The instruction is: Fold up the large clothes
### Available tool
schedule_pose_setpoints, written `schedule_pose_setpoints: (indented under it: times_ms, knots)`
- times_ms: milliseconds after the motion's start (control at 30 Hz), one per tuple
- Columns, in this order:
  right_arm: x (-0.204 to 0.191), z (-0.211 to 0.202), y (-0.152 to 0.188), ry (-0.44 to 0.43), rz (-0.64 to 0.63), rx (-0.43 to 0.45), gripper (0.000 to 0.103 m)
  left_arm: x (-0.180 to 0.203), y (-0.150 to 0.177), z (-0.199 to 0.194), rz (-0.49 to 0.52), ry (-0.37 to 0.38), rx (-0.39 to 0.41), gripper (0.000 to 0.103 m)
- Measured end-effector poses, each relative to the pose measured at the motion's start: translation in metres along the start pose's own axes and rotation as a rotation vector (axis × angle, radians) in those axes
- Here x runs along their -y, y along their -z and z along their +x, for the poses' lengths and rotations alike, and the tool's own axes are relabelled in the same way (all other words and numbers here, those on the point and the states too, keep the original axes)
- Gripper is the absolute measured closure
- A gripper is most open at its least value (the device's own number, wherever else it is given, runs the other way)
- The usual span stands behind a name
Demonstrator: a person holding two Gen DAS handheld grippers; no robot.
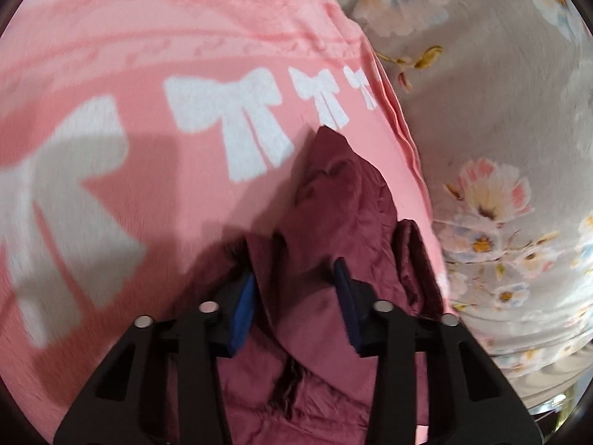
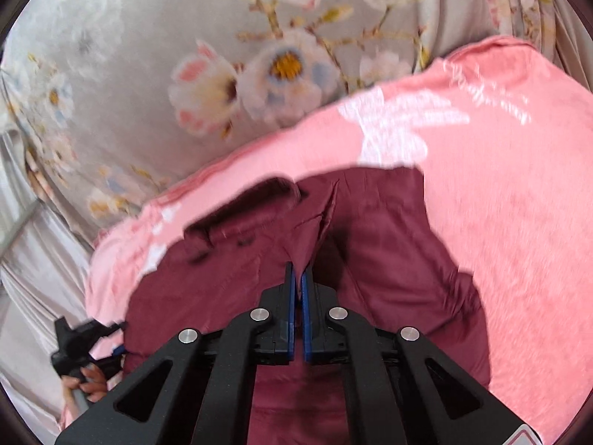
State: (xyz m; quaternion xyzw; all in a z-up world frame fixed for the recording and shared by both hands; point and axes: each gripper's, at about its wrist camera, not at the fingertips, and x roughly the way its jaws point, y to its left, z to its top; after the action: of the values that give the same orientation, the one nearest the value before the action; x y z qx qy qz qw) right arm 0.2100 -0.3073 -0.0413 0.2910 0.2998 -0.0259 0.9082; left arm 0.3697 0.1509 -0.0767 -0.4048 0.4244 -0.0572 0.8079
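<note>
Maroon fabric fills both wrist views: the garment lies bunched on a pink bow-print blanket, close to the blanket's edge where it meets the grey floral bedsheet. The right gripper has its blue pads pressed together on a thin raised ridge of the cloth, a clean pinch. The left gripper straddles a thicker hump of the same garment; its jaws stand partly apart with the cloth between them, and whether the pads bite yet I cannot tell. In the right wrist view the left tool sits low at the blanket's near edge, in a person's hand.

To do this well, I'd say: confirm the left grip before lifting, take one layer rather than a wad, then raise both holds together and evenly so the garment hangs flat, and keep it over the blanket, not dragging onto the sheet.
</note>
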Motion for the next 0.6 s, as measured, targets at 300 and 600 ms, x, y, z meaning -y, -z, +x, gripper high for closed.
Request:
schedule_pose_setpoints:
  times_ms: [300, 600]
  knots:
    - [0.016, 0.026, 0.023, 0.113, -0.042, -0.084, 0.1, 0.006, 0.011, -0.022, 0.121, -0.132, 0.112, 0.102]
    - [0.018, 0.051, 0.052, 0.231, -0.14, -0.154, 0.102, -0.011, 0.023, -0.005, 0.175, -0.219, 0.116, 0.102]
